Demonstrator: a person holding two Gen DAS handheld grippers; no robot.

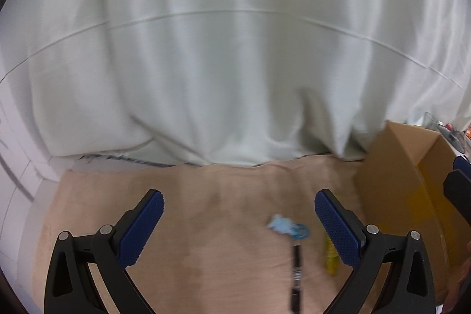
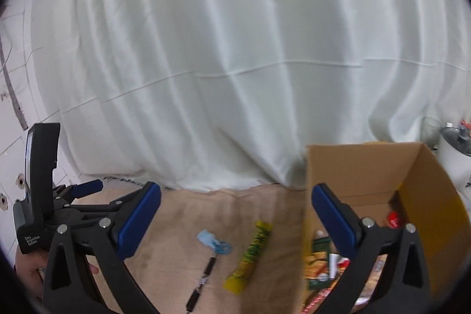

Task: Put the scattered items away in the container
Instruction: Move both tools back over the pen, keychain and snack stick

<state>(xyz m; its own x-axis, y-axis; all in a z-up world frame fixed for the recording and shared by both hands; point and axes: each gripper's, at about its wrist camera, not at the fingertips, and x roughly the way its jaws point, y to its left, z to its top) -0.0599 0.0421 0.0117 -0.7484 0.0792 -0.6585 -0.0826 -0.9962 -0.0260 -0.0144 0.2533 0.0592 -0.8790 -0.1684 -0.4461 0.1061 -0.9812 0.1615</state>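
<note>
Both tongs, left (image 1: 239,221) and right (image 2: 236,215), gape wide with ridged blue pads, holding nothing. On the tan cloth-covered table (image 2: 182,214) lie a slim black pen (image 2: 203,278), a crumpled pale-blue wrapper (image 2: 213,243) and a flat yellow packet (image 2: 250,255). To their right stands the open cardboard box (image 2: 368,167), packets already inside.

A tan cloth-covered table (image 2: 188,214) carries a black pen (image 2: 203,281), blue trinket (image 2: 213,242) and yellow packet (image 2: 250,255) between the tongs, cardboard box (image 2: 368,175) rightward.
</note>
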